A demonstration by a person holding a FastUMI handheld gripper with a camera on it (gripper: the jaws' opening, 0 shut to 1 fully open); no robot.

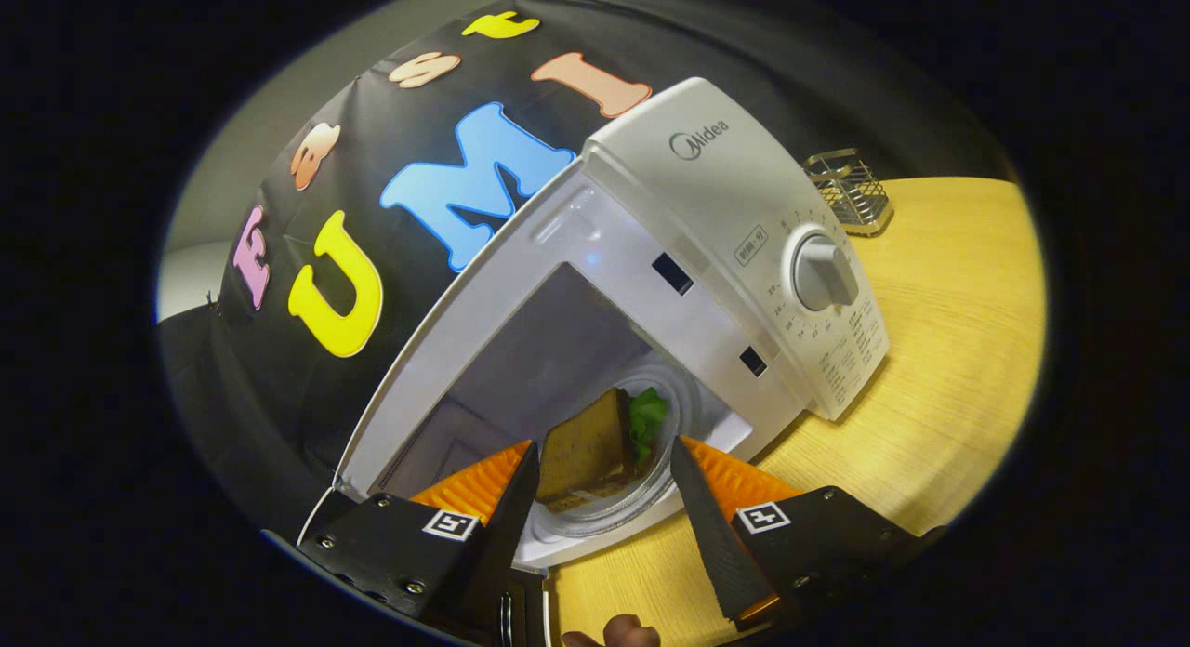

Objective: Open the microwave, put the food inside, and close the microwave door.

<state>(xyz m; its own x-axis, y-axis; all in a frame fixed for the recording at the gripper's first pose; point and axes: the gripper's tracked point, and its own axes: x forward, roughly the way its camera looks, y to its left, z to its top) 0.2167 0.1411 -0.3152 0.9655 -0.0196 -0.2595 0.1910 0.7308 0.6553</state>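
Right now the gripper (602,466) is spread open, its two fingers apart and pressing on nothing, pointed into the mouth of the microwave (734,229). The microwave stands on a pale wooden surface (948,349); the whole view is tilted, so it appears to lean. Its cavity is open, with the door swung out of sight, and the white front frame around the opening is plainly visible.

Inside the cavity a clear glass turntable plate (651,498) lies on the floor, and the food (588,447) sits on it: a brown slab like a sandwich or slice of bread, standing on edge, with green leaves (648,422) beside it on the side nearer the control panel. The food lies just ahead of the fingertips and shows in the gap between them; neither finger touches it.

The control panel (799,284) carries a round dial (823,273) with printed markings around and below it. Beyond the microwave, toward the far edge of the surface, stands a small wire-mesh holder (851,190), well apart from everything else. Below the fingers, a fingertip of the person's hand (618,633) peeks in.
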